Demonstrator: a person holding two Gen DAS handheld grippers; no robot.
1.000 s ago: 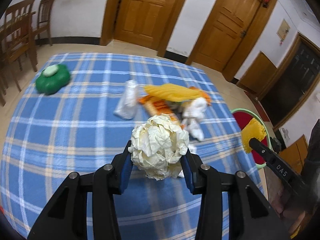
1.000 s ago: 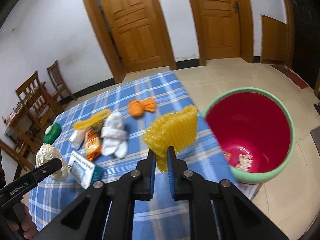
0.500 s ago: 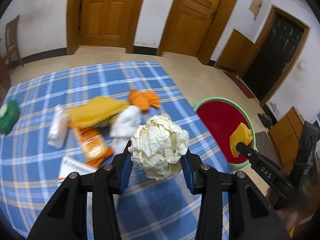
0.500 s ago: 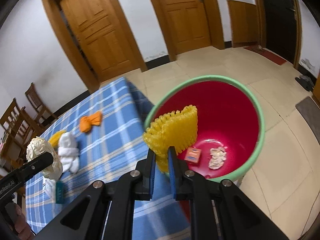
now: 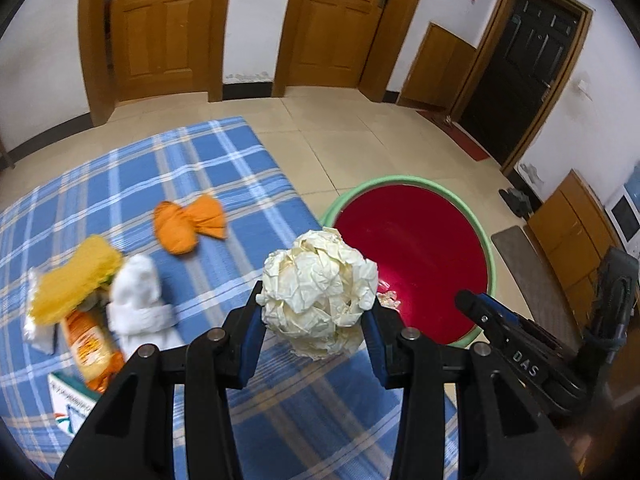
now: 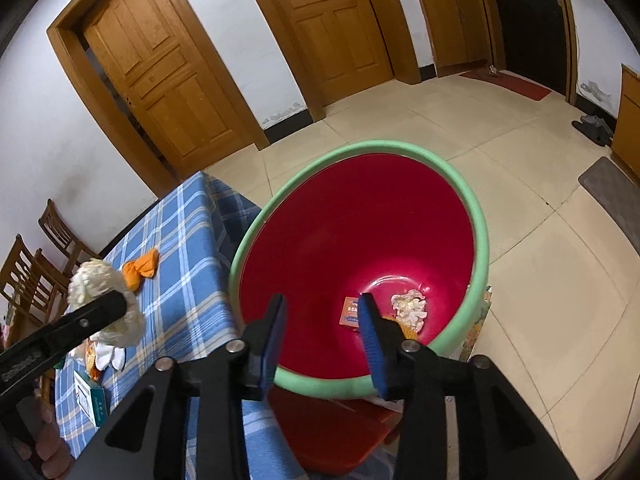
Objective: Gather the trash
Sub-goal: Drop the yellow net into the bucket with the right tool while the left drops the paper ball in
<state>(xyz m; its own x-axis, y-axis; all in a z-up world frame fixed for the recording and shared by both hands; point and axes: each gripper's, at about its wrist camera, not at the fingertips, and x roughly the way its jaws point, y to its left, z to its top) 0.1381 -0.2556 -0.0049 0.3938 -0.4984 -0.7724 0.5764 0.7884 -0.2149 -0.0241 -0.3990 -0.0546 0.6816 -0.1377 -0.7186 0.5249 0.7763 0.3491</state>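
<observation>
My left gripper (image 5: 314, 312) is shut on a crumpled cream paper ball (image 5: 318, 292), held above the table edge next to the bin. The red bin with a green rim (image 5: 490, 264) stands on the floor to the right of the table. My right gripper (image 6: 323, 308) hangs over the bin (image 6: 476, 216); its jaws are opening with nothing between them. At the bin's bottom lie a small orange box (image 6: 349, 312), a crumpled paper scrap (image 6: 408, 306) and a yellow-orange bit (image 6: 408, 332) half hidden behind the right finger.
The blue plaid tablecloth (image 5: 200, 168) carries an orange wrapper (image 5: 188, 226), a white cloth (image 5: 136, 304), a yellow net (image 5: 76, 280), an orange snack packet (image 5: 88, 348) and a white-green box (image 5: 70, 412). Wooden chairs (image 6: 36, 264) stand far left; a grey mat (image 5: 532, 276) lies right.
The right gripper moved over the bin and let go of the yellow foam net, which has left its jaws. The left gripper carried the paper ball across the table towards the bin.
</observation>
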